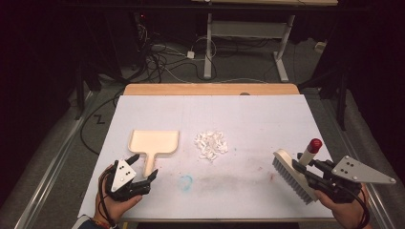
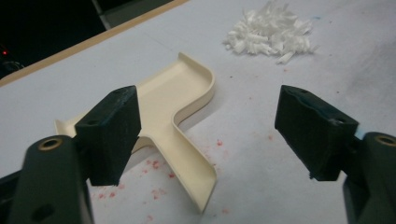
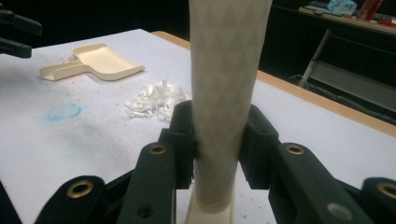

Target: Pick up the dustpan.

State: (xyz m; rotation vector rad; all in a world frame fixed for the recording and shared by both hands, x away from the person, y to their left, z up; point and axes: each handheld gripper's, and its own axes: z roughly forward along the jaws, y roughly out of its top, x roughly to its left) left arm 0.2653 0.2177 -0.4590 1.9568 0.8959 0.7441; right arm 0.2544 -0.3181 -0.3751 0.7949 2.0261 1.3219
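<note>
My right claw (image 1: 305, 168) pinches the brush (image 1: 292, 175) handle, near right. My left claw (image 1: 139, 168), spread, hovers by the dustpan (image 1: 154, 143) handle: stiff, light plastic. Shreds (image 1: 211, 145) lie mid-worktop.

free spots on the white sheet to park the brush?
Free: the far strip behind the cream plastic dustpan and the pile of white shreds; the near middle around the blue smudge; the patch between pile and white-bristled brush. Crowded: near-left, open left tongs by the dustpan handle; near-right, right tongs gripping the brush.
</note>
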